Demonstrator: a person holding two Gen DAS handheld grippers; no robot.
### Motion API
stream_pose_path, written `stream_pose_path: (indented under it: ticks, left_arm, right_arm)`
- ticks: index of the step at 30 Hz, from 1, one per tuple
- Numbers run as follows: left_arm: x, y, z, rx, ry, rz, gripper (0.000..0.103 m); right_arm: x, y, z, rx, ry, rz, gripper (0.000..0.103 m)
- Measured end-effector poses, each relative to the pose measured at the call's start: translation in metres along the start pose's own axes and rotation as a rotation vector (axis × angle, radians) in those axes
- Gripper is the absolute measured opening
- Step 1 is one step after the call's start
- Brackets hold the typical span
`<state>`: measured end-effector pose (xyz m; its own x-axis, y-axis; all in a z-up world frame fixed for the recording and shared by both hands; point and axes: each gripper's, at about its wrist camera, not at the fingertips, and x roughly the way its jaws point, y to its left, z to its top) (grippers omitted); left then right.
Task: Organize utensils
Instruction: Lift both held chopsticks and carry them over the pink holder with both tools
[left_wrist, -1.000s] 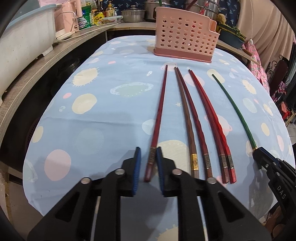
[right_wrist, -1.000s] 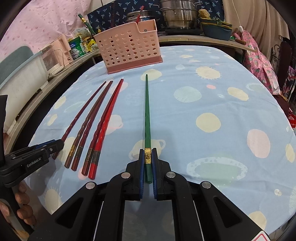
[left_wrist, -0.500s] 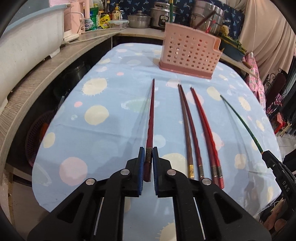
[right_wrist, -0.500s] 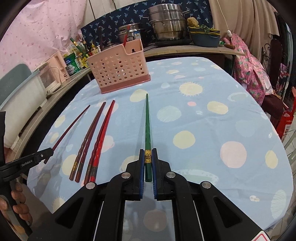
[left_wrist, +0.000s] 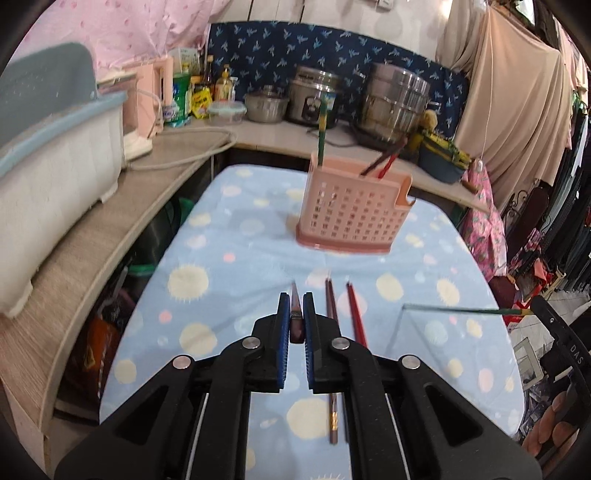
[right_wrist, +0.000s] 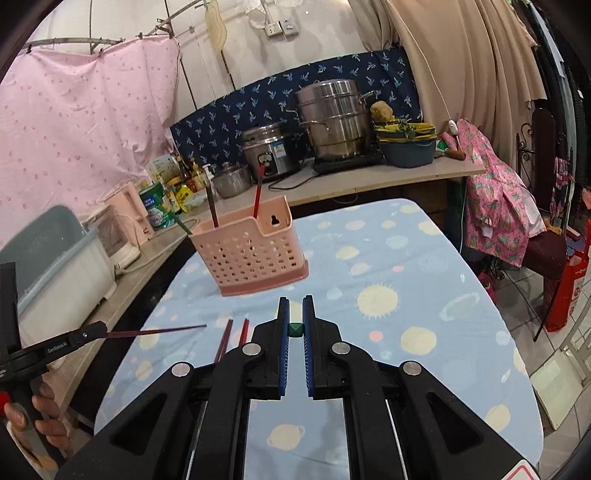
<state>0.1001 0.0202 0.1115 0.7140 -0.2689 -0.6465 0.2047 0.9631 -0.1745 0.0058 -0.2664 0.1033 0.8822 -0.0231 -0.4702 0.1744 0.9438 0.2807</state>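
Behind the table we've got a steel steamer pot (right_wrist: 328, 118), a rice cooker (right_wrist: 269, 149), and pink cloth (right_wrist: 81, 122) hanging up.

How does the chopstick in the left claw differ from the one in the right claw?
The left claw grips a dark red chopstick; the right claw grips a green chopstick. From the right wrist view the red one points toward the right; from the left wrist view the green one points toward the left. Both are pinched near one end and lifted off the tablecloth.
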Motion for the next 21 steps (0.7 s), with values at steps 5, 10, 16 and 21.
stream_pose_path:
  ticks: [5,10,16,21]
  left_arm:
    - [-0.005,-0.009,0.034,0.019,-0.068,0.009,0.007]
    - [-0.009,-0.016,0.070,0.020,-0.118,0.006,0.007]
    - [-0.017,-0.026,0.114,0.012,-0.190,-0.008,0.007]
    - [-0.024,-0.038,0.153,0.002,-0.273,-0.024,0.007]
  right_arm:
    - [0.004,-0.002,0.027,0.023,-0.036,0.020,0.007]
    - [0.014,-0.001,0.050,0.036,-0.056,0.038,0.007]
    - [0.022,0.002,0.087,0.062,-0.110,0.077,0.007]
    - [0.027,0.010,0.128,0.071,-0.191,0.107,0.007]
